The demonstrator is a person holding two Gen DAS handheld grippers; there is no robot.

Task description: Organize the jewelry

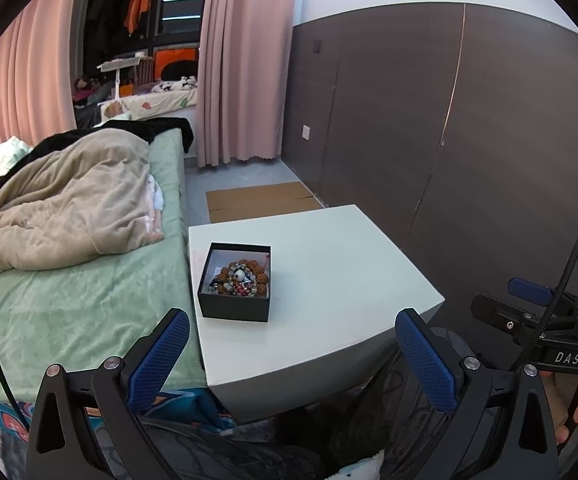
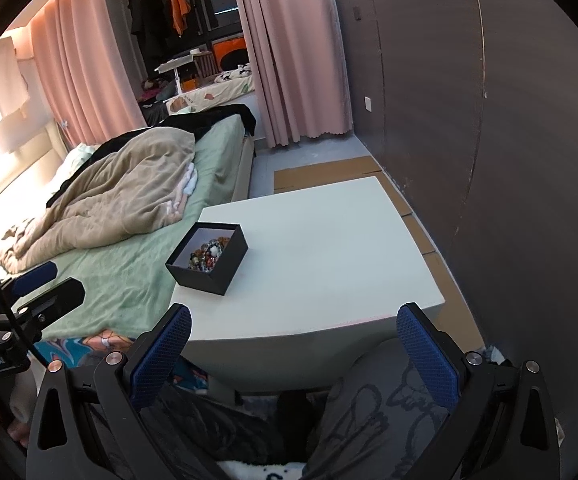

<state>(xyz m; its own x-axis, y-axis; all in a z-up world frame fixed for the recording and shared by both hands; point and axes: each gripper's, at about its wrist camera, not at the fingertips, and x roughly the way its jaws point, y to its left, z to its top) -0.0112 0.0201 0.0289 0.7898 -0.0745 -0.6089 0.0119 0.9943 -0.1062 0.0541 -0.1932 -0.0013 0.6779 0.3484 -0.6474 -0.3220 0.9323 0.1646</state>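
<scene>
Both grippers hang short of the white table's (image 1: 321, 280) near edge, the left gripper (image 1: 293, 354) and right gripper (image 2: 295, 350) each with blue textured pads spread wide, holding nothing. Dark patterned fabric below them is cut off by the frame. On the table's left side, near the green bed (image 1: 89, 292), sits a black box (image 1: 236, 282) with beaded bracelets (image 1: 237, 278) tangled inside; single pieces are hard to tell apart. To its right the smooth tabletop lies bare.
</scene>
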